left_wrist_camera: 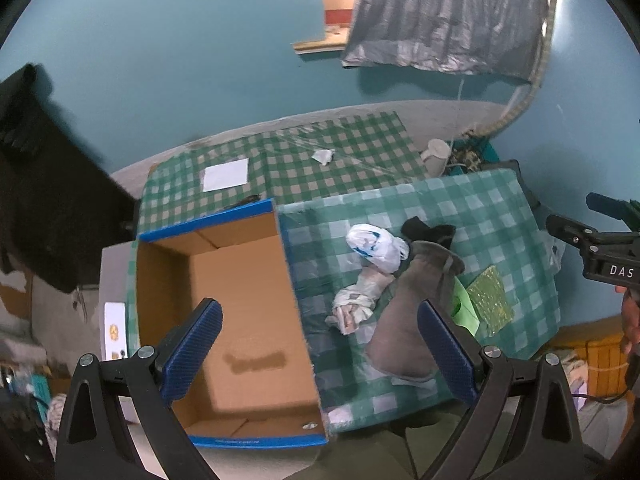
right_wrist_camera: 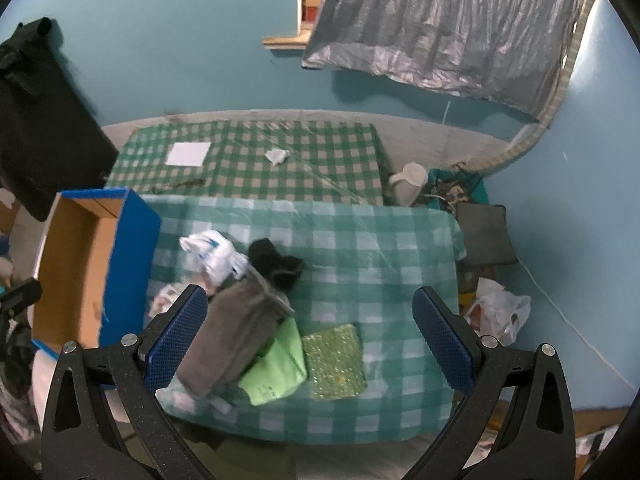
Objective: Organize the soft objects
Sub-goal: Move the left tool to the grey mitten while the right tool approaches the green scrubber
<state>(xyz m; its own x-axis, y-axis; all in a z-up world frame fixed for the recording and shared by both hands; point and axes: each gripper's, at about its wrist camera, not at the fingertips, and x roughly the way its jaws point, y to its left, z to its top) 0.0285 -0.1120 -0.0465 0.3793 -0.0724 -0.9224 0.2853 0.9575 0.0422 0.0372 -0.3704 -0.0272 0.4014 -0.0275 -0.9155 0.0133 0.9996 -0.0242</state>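
Lying at lower left of the left wrist view, the cardboard box (left_wrist_camera: 224, 312) with blue rim sits open beneath the left gripper (left_wrist_camera: 320, 350), whose textured blue pads are spread wide and hold nothing. Right of the box, on the checked surface (left_wrist_camera: 500, 216), rest a crumpled white plastic bag (left_wrist_camera: 376, 246), a black sock (left_wrist_camera: 428, 232) and a grey cloth (left_wrist_camera: 408, 320). In the right wrist view, the right gripper (right_wrist_camera: 310, 336), likewise spread and empty, hangs above a light-green folded cloth (right_wrist_camera: 276, 368) and a glittery green square (right_wrist_camera: 334, 362).
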